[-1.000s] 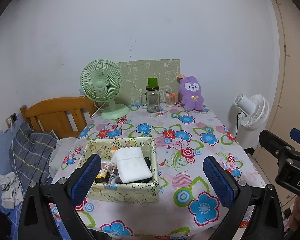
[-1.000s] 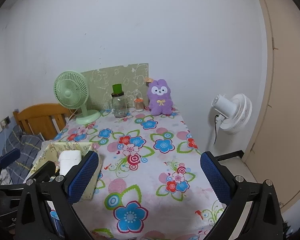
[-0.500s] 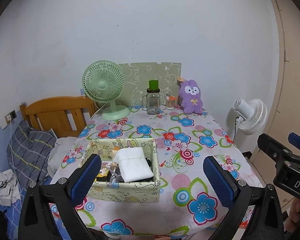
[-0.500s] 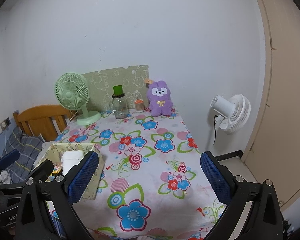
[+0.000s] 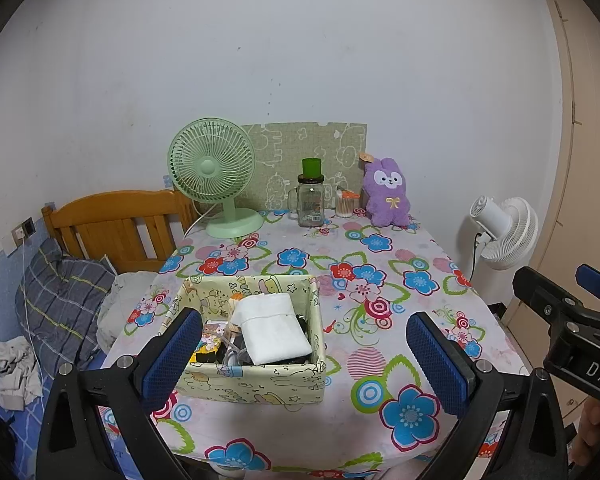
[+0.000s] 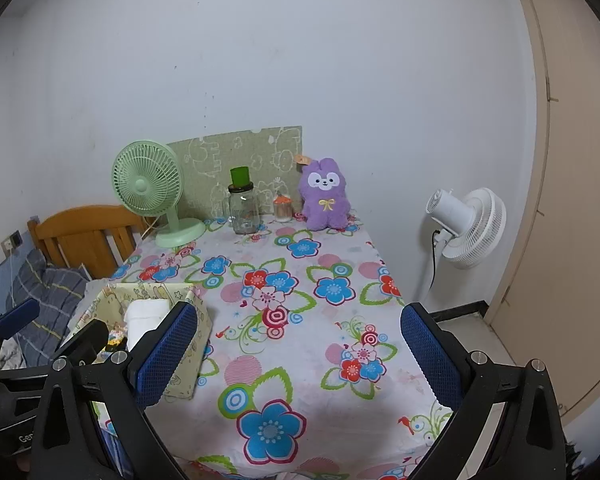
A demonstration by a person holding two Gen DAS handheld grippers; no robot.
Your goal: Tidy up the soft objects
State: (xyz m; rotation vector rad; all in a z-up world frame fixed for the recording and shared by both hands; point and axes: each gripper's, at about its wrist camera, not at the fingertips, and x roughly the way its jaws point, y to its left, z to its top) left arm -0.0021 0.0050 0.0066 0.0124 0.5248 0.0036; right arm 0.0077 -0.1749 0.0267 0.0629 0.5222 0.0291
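Both tools are spread wide and hold nothing. The purple plush rabbit (image 6: 325, 194) stands upright at the far worktop (image 6: 340, 364) edge, at 12 o'clock from the right tool (image 6: 298, 354). The fabric box (image 5: 256, 382) lies nearest the left tool (image 5: 304, 354), just ahead at 11 o'clock.

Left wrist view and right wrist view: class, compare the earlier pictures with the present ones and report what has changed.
Both tongs have drawn back slightly from the table: more of its near edge and the floor now shows. Left tongs and right tongs remain open and empty; nothing was taken hold of or let go. The fabric box, white folded cloth, purple plush rabbit and green fan stayed put.
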